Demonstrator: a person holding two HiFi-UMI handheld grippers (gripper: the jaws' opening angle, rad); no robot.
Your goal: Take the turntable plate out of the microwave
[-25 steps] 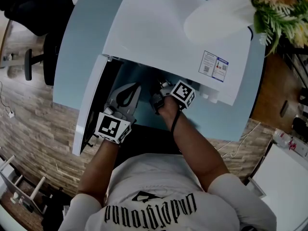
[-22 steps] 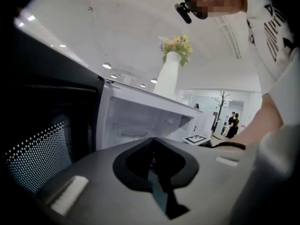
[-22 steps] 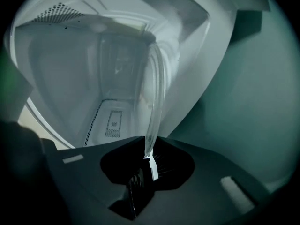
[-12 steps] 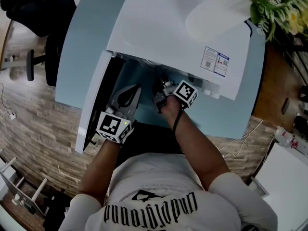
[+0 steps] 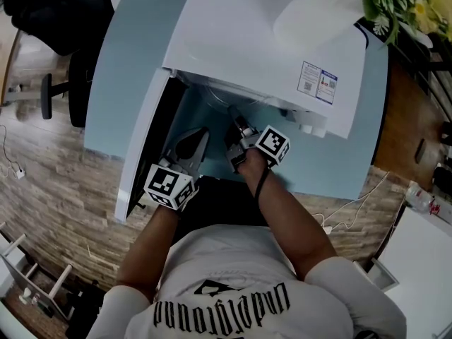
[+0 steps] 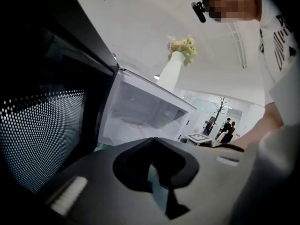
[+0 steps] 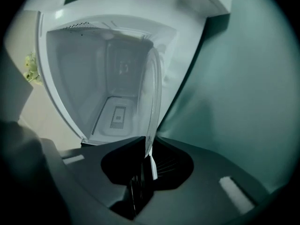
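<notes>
A white microwave (image 5: pixel 261 41) stands on a light blue table (image 5: pixel 120 62), its door (image 5: pixel 145 147) swung open to the left. In the right gripper view the clear glass turntable plate (image 7: pixel 153 102) stands on edge, half out of the cavity (image 7: pixel 89 88). Its near rim sits between the jaws of my right gripper (image 7: pixel 147 146), which have just been closing and now pinch it. In the head view, the right gripper (image 5: pixel 233 119) reaches into the opening. My left gripper (image 5: pixel 199 136) is shut and empty, just inside the door, beside the right one.
A white vase (image 5: pixel 318 13) of flowers (image 5: pixel 406 2) stands on top of the microwave. A dark office chair (image 5: pixel 56 20) is at the far left on the wood floor. People stand far off in the left gripper view (image 6: pixel 228 130).
Both grippers have drawn back a little from the microwave's mouth toward the person. The left one has sunk slightly along the door.
</notes>
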